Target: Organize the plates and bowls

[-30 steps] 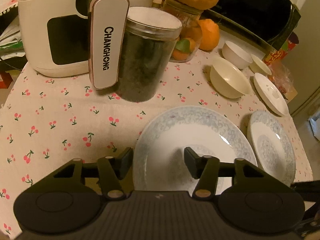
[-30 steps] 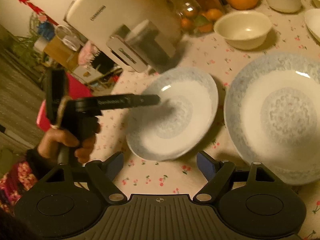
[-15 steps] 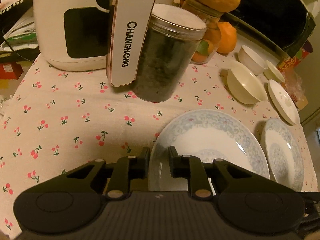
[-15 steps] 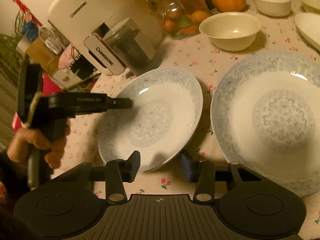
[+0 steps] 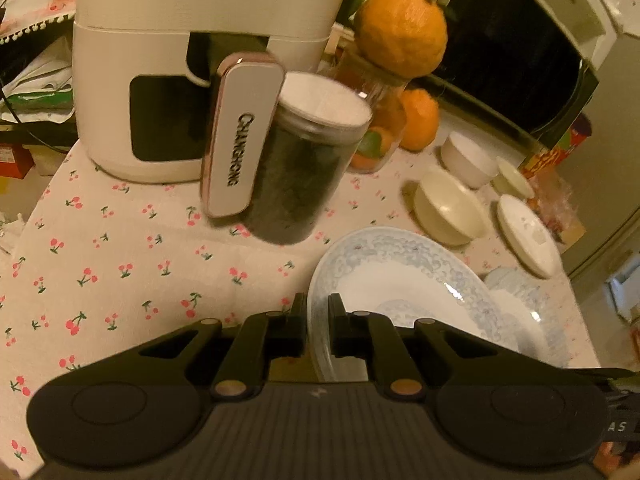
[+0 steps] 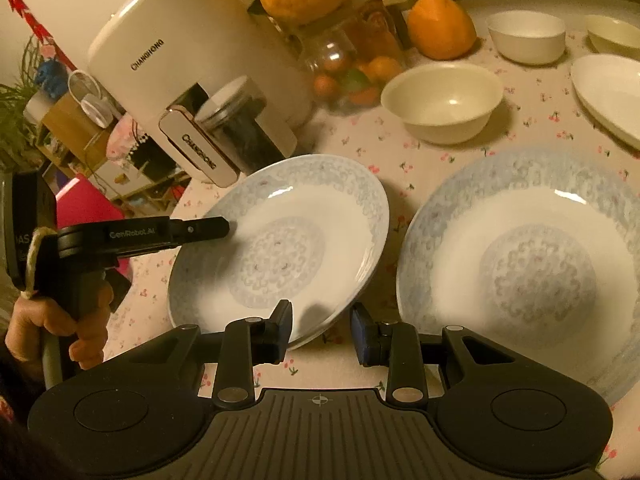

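Note:
A deep white plate with a blue patterned rim [image 6: 280,240] sits tilted over the cherry-print cloth, its right edge raised above its shadow. My left gripper [image 5: 317,320] is shut on the plate's left rim [image 5: 400,280]; it also shows from the side as the left gripper [image 6: 224,227], held by a hand. My right gripper [image 6: 320,330] straddles the near rim, one finger over the inside and one against the outer edge, narrowed onto it. A second, matching plate [image 6: 520,260] lies flat just to the right.
A cream bowl [image 6: 440,100], a white bowl [image 6: 526,36] and a plain white plate [image 6: 608,88] stand behind the plates. A white air fryer [image 5: 160,80], a dark-filled jar [image 5: 304,168], a fruit jar and oranges [image 5: 400,32] crowd the back left.
Both grippers have narrowed from wide open onto the left plate's rim. The plate has since tipped, its right edge lifting off the cloth.

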A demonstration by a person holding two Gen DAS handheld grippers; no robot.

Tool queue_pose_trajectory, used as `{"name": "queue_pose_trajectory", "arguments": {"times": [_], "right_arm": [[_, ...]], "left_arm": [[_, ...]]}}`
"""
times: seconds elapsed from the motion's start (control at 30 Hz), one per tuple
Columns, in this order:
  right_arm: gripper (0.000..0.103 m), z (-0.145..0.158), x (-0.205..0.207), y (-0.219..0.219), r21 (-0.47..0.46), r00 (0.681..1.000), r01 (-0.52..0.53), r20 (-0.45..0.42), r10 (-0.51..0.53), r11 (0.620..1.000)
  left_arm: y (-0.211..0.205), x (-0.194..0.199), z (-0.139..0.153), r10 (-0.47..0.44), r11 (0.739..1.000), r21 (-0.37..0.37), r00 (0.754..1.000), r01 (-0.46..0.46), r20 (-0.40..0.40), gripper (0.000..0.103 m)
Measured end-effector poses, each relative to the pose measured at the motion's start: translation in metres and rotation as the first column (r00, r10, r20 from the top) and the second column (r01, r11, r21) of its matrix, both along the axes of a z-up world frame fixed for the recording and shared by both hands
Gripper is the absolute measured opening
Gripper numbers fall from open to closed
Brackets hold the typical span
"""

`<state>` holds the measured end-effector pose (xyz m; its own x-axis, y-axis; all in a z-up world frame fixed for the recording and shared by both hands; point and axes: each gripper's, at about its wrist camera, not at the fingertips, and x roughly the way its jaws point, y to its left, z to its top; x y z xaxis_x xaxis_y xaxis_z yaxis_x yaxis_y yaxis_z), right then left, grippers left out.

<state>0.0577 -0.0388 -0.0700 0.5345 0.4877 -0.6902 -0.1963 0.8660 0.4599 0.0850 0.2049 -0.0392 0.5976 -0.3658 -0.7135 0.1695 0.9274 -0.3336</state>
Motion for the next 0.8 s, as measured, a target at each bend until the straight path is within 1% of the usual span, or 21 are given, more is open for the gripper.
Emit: {"name": "queue_pose_trajectory", "arguments": {"times": [0.17, 0.43, 0.6, 0.8], "right_arm": [[0.029, 0.004, 0.001, -0.012, -0.002, 1.000, 0.009, 0.010, -0.009, 1.000], [0.026, 0.014, 0.004, -0.044, 0.018, 0.997, 0.069, 0.026, -0.070, 0.997], [0.025, 0.016, 0.005, -0.069, 0.026, 0.994, 0.107, 0.012, -0.107, 0.994], [0.024, 0.015, 0.002, -0.096, 0.023, 0.988, 0.152, -0.015, -0.152, 0.988]], "left_arm": [[-0.013, -0.001, 0.003, -0.018, 1.000, -0.009, 1.000, 0.019, 0.020, 0.009], [-0.036, -0.001, 0.009, -0.046, 0.998, -0.048, 0.998, 0.048, 0.044, 0.009], [-0.054, 0.000, 0.013, -0.074, 0.994, -0.078, 0.996, 0.078, 0.051, 0.009], [-0.080, 0.002, 0.013, -0.113, 0.990, -0.077, 0.993, 0.116, 0.044, 0.009]]}}
